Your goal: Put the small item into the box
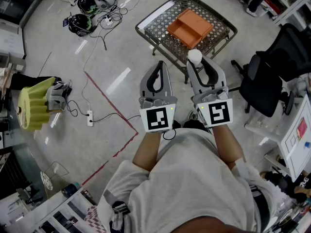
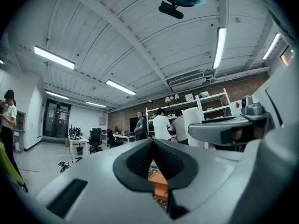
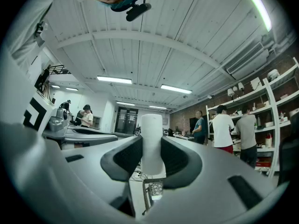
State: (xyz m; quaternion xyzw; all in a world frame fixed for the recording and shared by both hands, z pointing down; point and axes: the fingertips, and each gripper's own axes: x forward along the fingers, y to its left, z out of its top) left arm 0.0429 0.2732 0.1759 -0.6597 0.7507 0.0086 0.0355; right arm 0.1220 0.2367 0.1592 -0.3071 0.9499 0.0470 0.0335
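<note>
A white cylindrical item stands upright between the jaws of my right gripper; in the right gripper view the white item is pinched by both black pads. My left gripper is held beside it, jaws shut and empty. Ahead on a wire-mesh table lies the orange box, open side up; the left gripper view shows a sliver of the orange box past its jaws. Both grippers hover over the floor, short of the table.
A black office chair stands to the right of the table. Red tape lines and a power strip with cables cross the floor at left. A yellow object sits far left. People stand by shelves in the background.
</note>
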